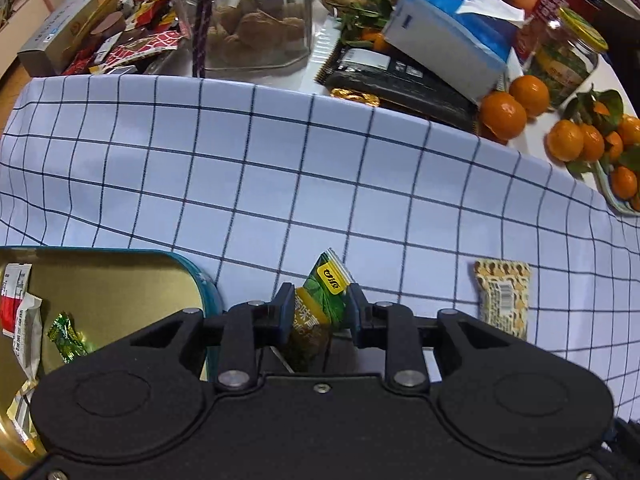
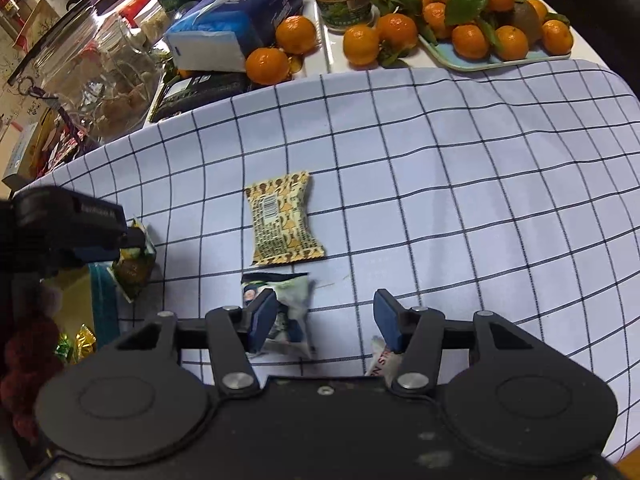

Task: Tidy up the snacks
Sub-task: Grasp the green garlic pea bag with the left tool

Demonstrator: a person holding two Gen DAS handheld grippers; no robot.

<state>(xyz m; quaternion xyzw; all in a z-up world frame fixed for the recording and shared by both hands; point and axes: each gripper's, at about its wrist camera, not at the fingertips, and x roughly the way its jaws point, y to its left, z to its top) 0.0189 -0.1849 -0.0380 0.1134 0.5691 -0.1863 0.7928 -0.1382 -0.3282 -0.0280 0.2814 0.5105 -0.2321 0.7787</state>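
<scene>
Behind the checked cloth: tissue box, oranges, labelled jar just right of it, big glass jar well left.

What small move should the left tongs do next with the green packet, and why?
Probably carry the green snack packet sideways over the open tin, then let go. The left tongs have it between their pads, just beside the tin's rim, not yet above it. Other snacks already lie inside the tin, so it seems to be the collecting place.
</scene>
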